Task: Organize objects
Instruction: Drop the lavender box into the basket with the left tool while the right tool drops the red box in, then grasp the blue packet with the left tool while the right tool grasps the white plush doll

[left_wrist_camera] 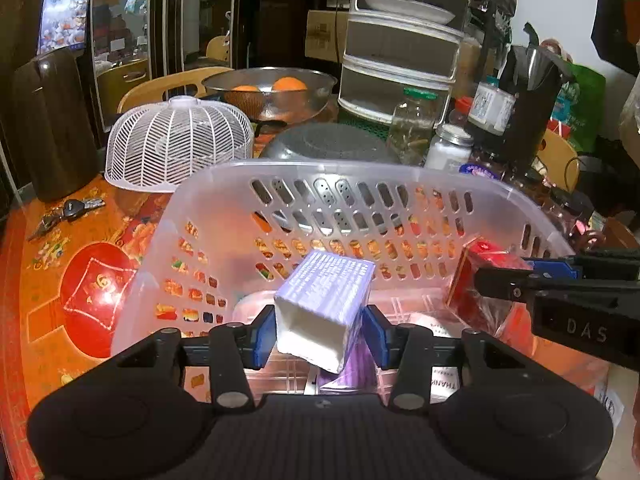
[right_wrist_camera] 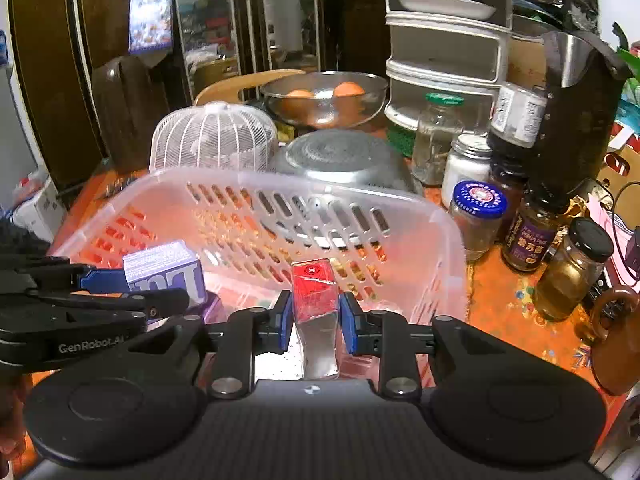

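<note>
left wrist view, left to right: set of keys point(left_wrist_camera: 70, 210) at mid left on the orange patterned tablecloth point(left_wrist_camera: 48, 280), white slatted plastic food cover point(left_wrist_camera: 178, 144) above it, metal bowl with oranges point(left_wrist_camera: 272, 90) behind. translucent slotted plastic basket point(left_wrist_camera: 216, 208) fills the centre. left gripper point(left_wrist_camera: 320, 330) at bottom centre: blue pads either side of a tilted lilac-and-white printed carton point(left_wrist_camera: 324, 304), left pad touching, right pad looks just off it, so cannot tell if it grips. carton is over the basket interior. right gripper point(left_wrist_camera: 532, 276) comes in from the right edge.

right wrist view: same carton point(right_wrist_camera: 164, 270) at lower left, right gripper point(right_wrist_camera: 314, 320) at bottom centre clamped on a clear-wrapped red pack point(right_wrist_camera: 314, 292) inside the basket point(right_wrist_camera: 420, 216). glass jars point(right_wrist_camera: 476, 220) on the right.
</note>
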A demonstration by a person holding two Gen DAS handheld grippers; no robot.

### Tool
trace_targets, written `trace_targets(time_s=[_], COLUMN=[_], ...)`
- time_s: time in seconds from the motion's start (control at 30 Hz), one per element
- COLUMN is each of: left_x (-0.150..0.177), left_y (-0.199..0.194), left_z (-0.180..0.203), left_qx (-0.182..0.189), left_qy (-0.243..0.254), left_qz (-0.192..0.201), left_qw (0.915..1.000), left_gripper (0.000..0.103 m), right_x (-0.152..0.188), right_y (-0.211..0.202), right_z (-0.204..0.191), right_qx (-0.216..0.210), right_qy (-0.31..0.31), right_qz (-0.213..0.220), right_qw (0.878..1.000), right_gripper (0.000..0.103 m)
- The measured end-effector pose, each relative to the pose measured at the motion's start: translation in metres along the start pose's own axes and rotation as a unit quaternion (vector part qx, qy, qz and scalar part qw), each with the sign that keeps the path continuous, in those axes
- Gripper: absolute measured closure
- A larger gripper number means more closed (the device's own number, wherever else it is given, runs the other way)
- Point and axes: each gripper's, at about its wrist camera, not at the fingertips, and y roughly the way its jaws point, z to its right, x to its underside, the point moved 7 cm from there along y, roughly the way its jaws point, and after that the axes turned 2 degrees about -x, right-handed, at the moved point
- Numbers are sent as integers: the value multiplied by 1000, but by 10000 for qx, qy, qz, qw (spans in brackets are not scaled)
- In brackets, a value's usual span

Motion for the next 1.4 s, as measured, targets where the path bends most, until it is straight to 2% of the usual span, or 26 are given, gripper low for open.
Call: trace_targets(time_s=[0.07,0.13,0.2,0.3,0.33,0.4,0.47,0.53,0.7,0.8,0.87,1.0,1.1,1.13,1.2,1.23,1.33,1.37,1.4], left_x=[0,-3,-6,-5,-1,19,44,71,116,123,126,126,127,129,133,134,137,138,139], left_y=[-2,-12,-30,-72,-86,-114,-127,-127,-85,-62,-53,-38,-25,-22,-19,-19,-25,-28,-31], left_z=[1,0,-3,-5,-5,-6,-5,-2,3,8,12,15,21,22,25,25,24,23,22], left_qx=[-22,11,-75,28,121,295,463,595,526,632,540,480,431,378,363,383,356,348,365], left_qy=[40,49,6,-78,-68,-45,5,169,590,671,785,804,894,941,993,1002,995,1016,1019], left_qz=[64,260,582,1220,1404,1695,1706,1638,1062,858,850,793,661,620,567,547,621,652,662], left_qw=[10000,9996,9983,9925,9900,9851,9843,9846,9912,9920,9918,9924,9929,9929,9928,9927,9925,9921,9919], left_gripper=[41,36,31,23,19,16,10,10,10,10,11,11,11,13,25,39,45,53,55], right_x=[0,-1,-2,-6,-5,4,16,31,88,124,143,164,176,178,178,177,181,180,178], right_y=[1,-1,-9,-35,-48,-78,-102,-117,-130,-120,-120,-117,-112,-109,-103,-100,-99,-96,-93], right_z=[-3,-4,-5,-2,0,3,4,4,-1,-6,-3,3,0,-2,-5,-7,-16,-19,-21], right_qx=[-28,-2,73,212,187,62,49,-115,-265,-272,-316,-520,-468,-437,-430,-449,-483,-475,-465], right_qy=[-24,-16,-90,-51,17,80,79,95,362,515,673,1012,1017,977,943,919,817,773,714], right_qz=[4,68,191,644,859,1260,1532,1559,1666,1601,1647,1644,1579,1536,1492,1468,1472,1468,1462], right_qw=[10000,10000,9998,9977,9961,9920,9881,9877,9850,9854,9835,9798,9811,9823,9834,9839,9845,9850,9856], right_gripper=[71,51,39,21,11,0,0,0,0,0,0,0,0,0,0,0,0,0,0])
